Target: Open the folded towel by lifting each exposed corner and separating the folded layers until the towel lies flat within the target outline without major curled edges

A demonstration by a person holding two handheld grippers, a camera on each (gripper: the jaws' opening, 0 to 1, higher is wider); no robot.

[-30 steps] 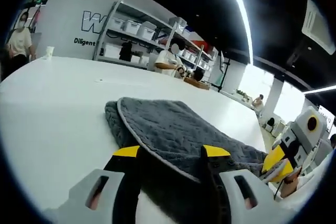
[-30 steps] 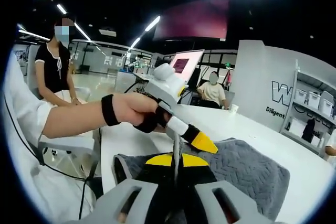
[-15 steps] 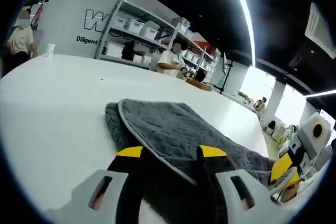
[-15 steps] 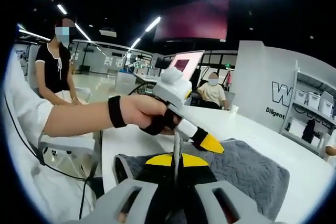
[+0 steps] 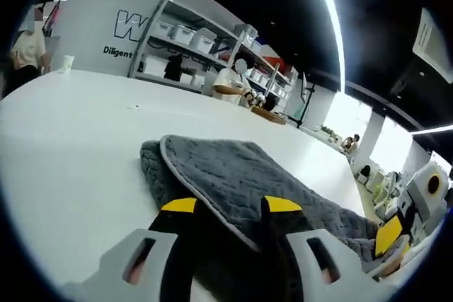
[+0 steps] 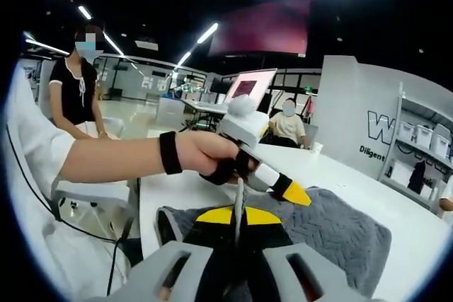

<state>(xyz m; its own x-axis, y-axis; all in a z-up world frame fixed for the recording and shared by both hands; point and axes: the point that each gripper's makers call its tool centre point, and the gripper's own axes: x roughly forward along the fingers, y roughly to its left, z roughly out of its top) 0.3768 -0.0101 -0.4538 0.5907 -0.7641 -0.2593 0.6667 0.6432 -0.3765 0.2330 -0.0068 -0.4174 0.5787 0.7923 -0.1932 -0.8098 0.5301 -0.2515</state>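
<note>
Left gripper view: the left gripper [image 5: 230, 206], with yellow-tipped black jaws standing apart, straddles the pale piped edge of a folded grey quilted towel [image 5: 233, 175] that lies on a white table [image 5: 64, 132]; the jaws are released and the cloth passes between them unpinched. The towel's upper layer lies over a lower layer whose rounded corner shows at the left. At the far right of this view the right gripper [image 5: 389, 235] sits at the towel's other end. A shelving rack [image 5: 184, 47] holding white bins stands beyond the table before a grey wall with lettering.

Right gripper view: the right gripper [image 6: 237, 215] has its yellow tips pressed together, clenched on a thin upright fold of the towel's [image 6: 340, 235] edge. Just beyond, a hand [image 6: 209, 157] with a black wrist strap holds the left gripper [image 6: 294, 194], its yellow tip low over the towel. A person in a black top [image 6: 71, 90] stands at the left
</note>
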